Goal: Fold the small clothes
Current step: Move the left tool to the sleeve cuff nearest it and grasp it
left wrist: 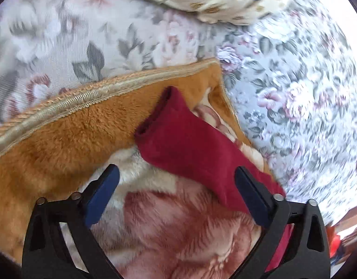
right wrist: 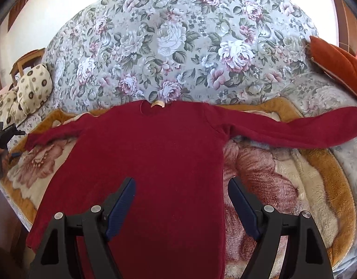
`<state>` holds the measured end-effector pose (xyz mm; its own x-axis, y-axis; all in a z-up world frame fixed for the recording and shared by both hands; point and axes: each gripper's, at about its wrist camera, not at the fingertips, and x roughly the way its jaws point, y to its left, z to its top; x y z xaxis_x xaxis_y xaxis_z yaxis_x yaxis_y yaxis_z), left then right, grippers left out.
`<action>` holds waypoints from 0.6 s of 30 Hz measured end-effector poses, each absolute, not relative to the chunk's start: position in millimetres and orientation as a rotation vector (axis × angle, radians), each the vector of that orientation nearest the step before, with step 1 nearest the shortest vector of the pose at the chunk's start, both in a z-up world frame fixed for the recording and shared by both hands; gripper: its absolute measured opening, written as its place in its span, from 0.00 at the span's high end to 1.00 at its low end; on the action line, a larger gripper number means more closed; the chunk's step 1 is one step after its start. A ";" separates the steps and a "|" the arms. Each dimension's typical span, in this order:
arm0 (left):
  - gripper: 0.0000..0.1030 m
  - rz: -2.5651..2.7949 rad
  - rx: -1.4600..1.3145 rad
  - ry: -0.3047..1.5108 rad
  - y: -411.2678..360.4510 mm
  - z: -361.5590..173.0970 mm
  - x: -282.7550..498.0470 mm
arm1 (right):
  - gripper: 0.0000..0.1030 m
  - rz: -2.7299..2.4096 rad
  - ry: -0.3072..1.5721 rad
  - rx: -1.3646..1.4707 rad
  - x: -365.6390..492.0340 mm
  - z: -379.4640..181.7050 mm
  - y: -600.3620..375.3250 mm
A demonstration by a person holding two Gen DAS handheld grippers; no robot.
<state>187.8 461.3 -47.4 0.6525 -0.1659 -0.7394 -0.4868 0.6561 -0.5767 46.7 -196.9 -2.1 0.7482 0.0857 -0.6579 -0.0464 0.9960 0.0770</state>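
Both tools hang open: the right tool over the hem of the dark red fleece long-sleeved top, the left tool by its sleeve cuff at 12 o'clock. The top lies flat on the plush flowered blanket; folding seems unstarted. Next likely calls for pinching that cuff.

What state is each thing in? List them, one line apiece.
red sweater: spread flat, unfolded, both sleeves stretched out sideways.
sweater's sleeve cuff: lying on the plush blanket, not gripped.
plush blanket: laid out under the sweater.
floral bedspread: covering the bed beneath the blanket.
patterned pillow: resting at the bed's edge.
left gripper: open, over the sleeve.
right gripper: open, above the sweater's body.
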 end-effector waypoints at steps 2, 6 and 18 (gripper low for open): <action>0.08 0.203 -0.903 0.853 464.3 -59.0 192.5 | 0.23 0.073 0.729 0.050 47.7 -3.7 -195.2; 0.12 0.181 -0.870 0.818 462.6 -63.6 206.9 | 0.23 0.078 0.747 0.060 50.7 -6.6 -196.3; 0.85 0.375 -0.834 0.703 467.9 -70.5 203.0 | 0.23 0.074 0.778 0.100 54.9 -11.1 -201.1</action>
<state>203.0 467.9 -70.5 0.7163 0.0353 -0.6969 -0.5594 0.6261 -0.5432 54.9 -201.1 -11.1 0.7102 0.1033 -0.6964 -0.0297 0.9927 0.1170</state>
